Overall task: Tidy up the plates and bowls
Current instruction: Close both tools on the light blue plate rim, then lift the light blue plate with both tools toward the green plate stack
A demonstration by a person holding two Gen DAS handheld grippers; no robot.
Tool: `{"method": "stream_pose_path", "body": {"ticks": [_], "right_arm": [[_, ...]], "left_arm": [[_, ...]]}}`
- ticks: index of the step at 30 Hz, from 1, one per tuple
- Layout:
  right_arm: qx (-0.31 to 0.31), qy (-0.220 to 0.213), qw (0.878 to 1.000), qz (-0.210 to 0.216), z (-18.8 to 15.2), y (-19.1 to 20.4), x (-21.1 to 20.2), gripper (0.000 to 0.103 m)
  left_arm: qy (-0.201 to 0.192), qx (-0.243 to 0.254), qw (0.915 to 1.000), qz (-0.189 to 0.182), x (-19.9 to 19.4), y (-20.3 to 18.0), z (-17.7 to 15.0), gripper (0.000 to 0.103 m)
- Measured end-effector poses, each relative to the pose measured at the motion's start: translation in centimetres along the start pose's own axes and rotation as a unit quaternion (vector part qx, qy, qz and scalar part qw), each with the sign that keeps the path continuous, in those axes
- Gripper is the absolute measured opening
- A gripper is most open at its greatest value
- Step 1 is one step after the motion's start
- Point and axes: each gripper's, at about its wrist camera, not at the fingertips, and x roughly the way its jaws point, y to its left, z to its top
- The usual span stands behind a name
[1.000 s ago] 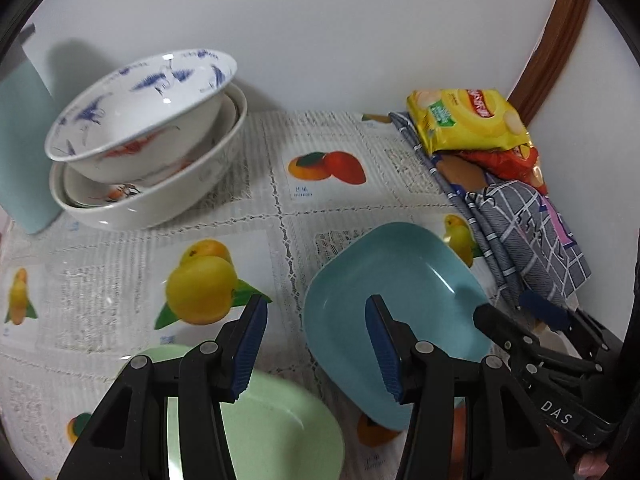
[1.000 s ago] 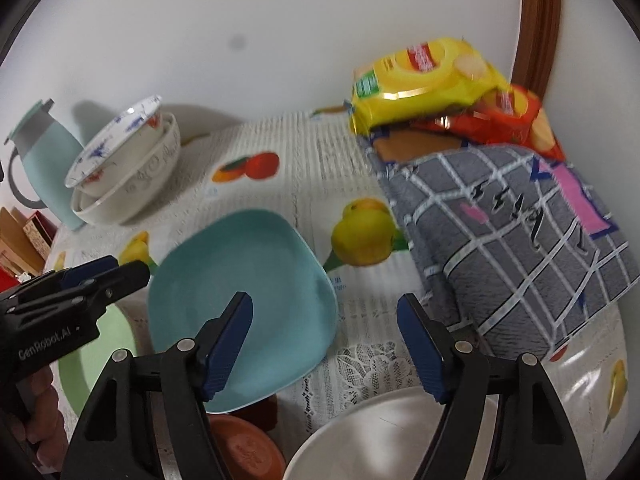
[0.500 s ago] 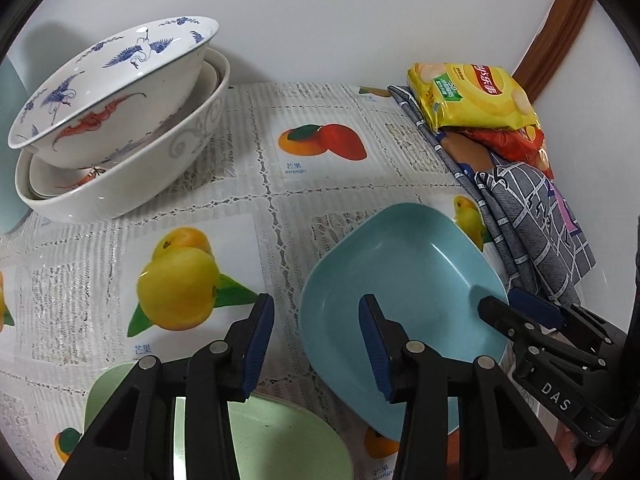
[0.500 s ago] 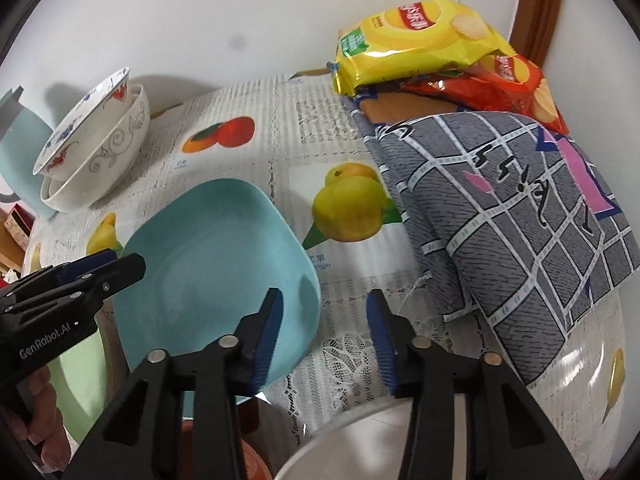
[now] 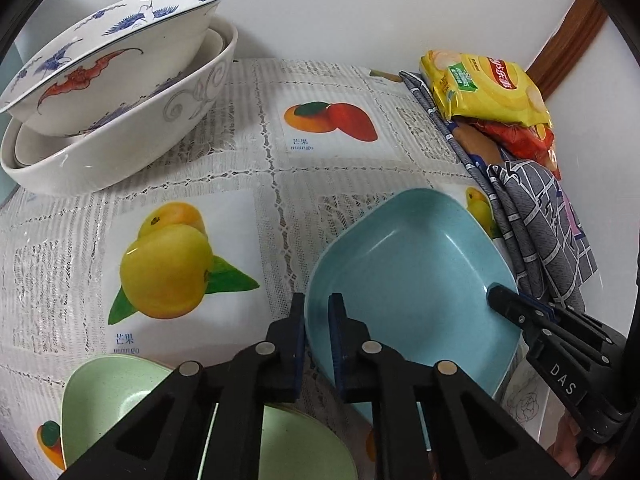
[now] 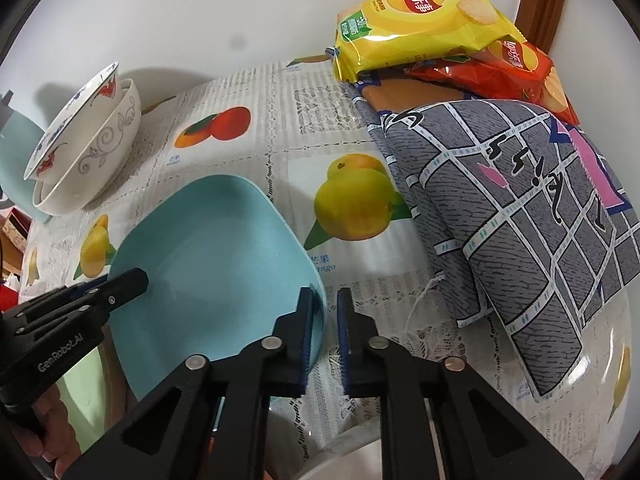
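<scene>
A square blue plate (image 5: 412,280) (image 6: 212,248) lies on the fruit-print tablecloth, partly over a pale green plate (image 5: 108,392) (image 6: 80,380). My left gripper (image 5: 316,304) is closing its jaws on the blue plate's left rim, and the pads press on it. On the opposite rim my right gripper (image 6: 325,300) is closing too, with the rim pinched between its pads. Each gripper also shows in the other's view, the right gripper (image 5: 504,300) and the left gripper (image 6: 120,284). A stack of patterned white bowls (image 5: 112,92) (image 6: 84,152) stands at the back left.
Yellow and red chip bags (image 6: 420,28) lie on a grey checked cloth (image 6: 520,200) along the right side by the wall. A white bowl's rim (image 6: 348,456) shows below my right gripper. A teal jug (image 6: 16,152) stands behind the bowl stack.
Both grippers sank toward the blue plate and went from wide open to pinched on its opposite rims. The bowl stack looms larger in the left wrist view.
</scene>
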Motion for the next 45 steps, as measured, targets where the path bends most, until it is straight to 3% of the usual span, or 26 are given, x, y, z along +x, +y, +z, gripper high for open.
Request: {"method": "stream_pose_path", "body": {"ticks": [14,23,33,45], "right_arm": [[0.016,-0.054,0.998,0.021,-0.5,-0.1,-3.2,0.005],[0.028,-0.091,0.994,0.056,-1.1,-0.6,-7.9,0.004],[0.026,-0.129,0.989,0.071,-4.3,-0.1,-14.4,0.005],[0.039,-0.164,0.982,0.084,-11.3,0.2,-21.6,0.005]], "left_arm": [[-0.046,-0.005,0.9989,-0.007,-3.6,0.1,0.1,0.006],[-0.082,0.006,0.9966,-0.007,-8.6,-1.1,-1.2,0.006],[-0.118,0.007,0.9930,-0.004,-15.8,-2.0,-5.3,0.006],[-0.143,0.017,0.9895,0.000,-22.8,-3.5,-11.8,0.006]]}}
